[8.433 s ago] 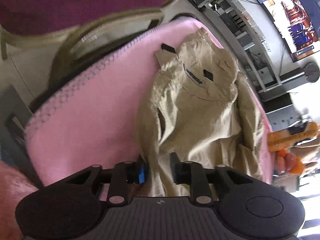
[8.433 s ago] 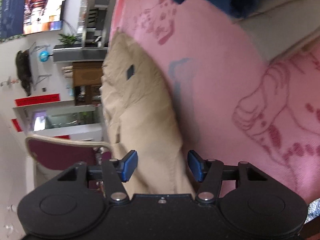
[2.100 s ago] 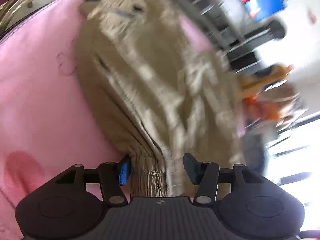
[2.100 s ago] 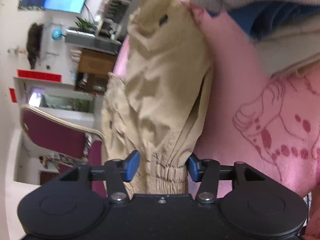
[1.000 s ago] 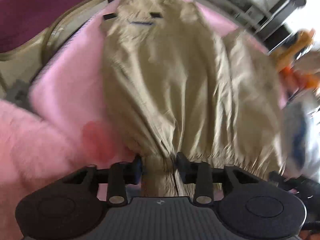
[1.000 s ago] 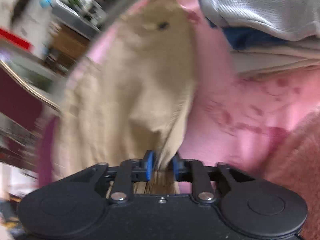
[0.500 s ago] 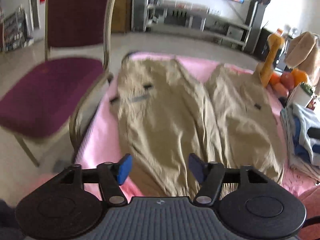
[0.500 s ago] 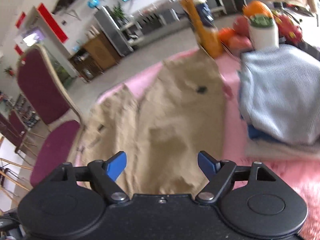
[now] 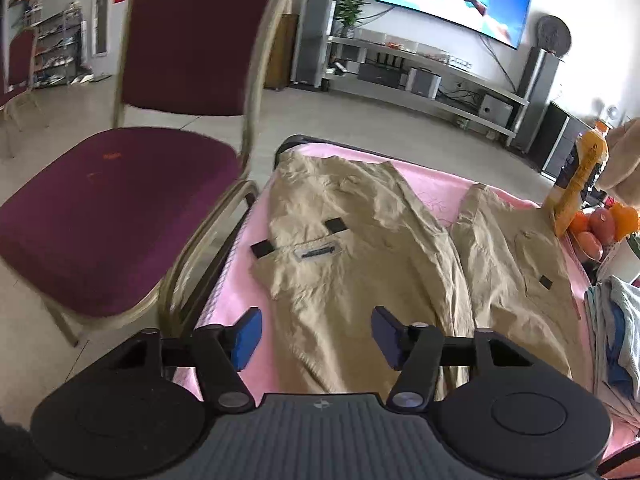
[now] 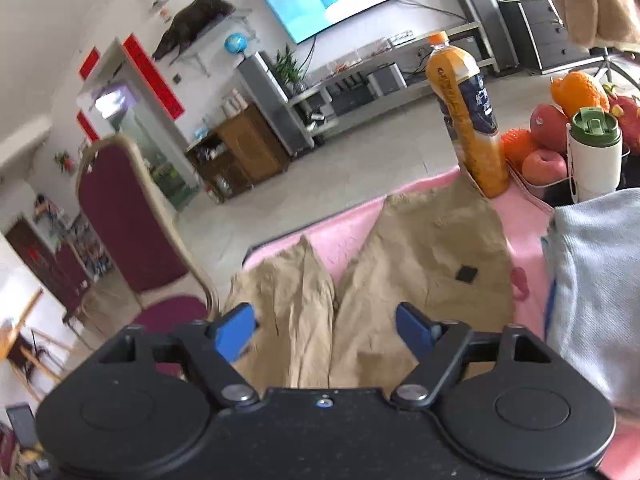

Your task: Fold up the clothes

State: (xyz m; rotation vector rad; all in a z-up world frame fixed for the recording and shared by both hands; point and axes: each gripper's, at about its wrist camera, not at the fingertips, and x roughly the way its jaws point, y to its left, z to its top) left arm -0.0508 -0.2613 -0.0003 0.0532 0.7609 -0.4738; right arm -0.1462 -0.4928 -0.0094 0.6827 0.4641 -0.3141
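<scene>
Khaki trousers (image 9: 360, 248) lie flat on a pink blanket (image 9: 432, 196), their two legs side by side and running away from me. In the right wrist view the same khaki trousers (image 10: 424, 264) fill the middle. My left gripper (image 9: 316, 336) hovers open above the near end of the left leg, touching nothing. My right gripper (image 10: 326, 330) is also open, raised above the near end of the trousers with nothing between its blue pads.
A maroon chair (image 9: 120, 200) stands close at the blanket's left edge. An orange juice bottle (image 10: 468, 120), fruit (image 10: 560, 120) and a white cup (image 10: 596, 152) sit at the far right. Folded grey-blue clothes (image 10: 600, 280) are stacked on the right.
Both grippers were shut on the trousers' cuffs a second ago; they have let go, opened wide and lifted back. The trousers now lie spread flat.
</scene>
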